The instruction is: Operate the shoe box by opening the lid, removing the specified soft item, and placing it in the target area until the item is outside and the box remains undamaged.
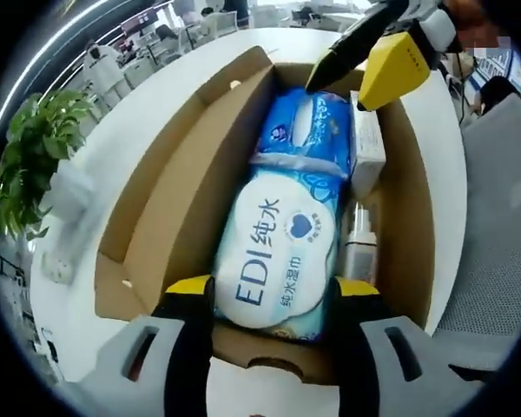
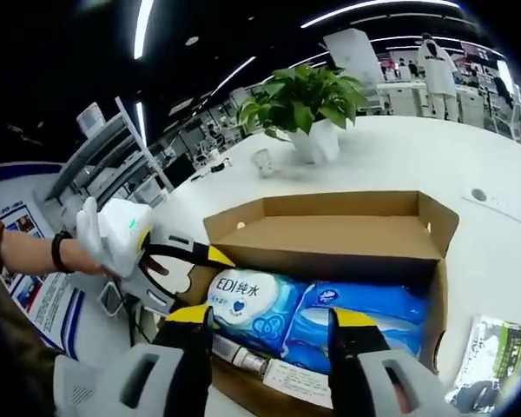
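An open cardboard shoe box (image 1: 200, 174) lies on a white table, its lid folded back. Inside lies a soft blue-and-white wet wipes pack (image 1: 282, 252) marked "EDI", with a second blue pack (image 1: 308, 122) beyond it. My left gripper (image 1: 272, 291) is open, its yellow-tipped jaws flanking the near end of the EDI pack at its edges. My right gripper (image 1: 343, 91) hovers open over the far end of the box. In the right gripper view, my right gripper (image 2: 271, 326) stands open above the box (image 2: 330, 230) and the EDI pack (image 2: 243, 300); my left gripper (image 2: 200, 274) reaches the pack's end.
A small white carton (image 1: 367, 143) and a tube (image 1: 360, 243) lie along one inner wall. A potted plant (image 2: 304, 100) stands on the table (image 2: 399, 156) behind the lid. A printed packet (image 2: 495, 347) lies beside the box. A grey chair (image 1: 504, 217) is off the table edge.
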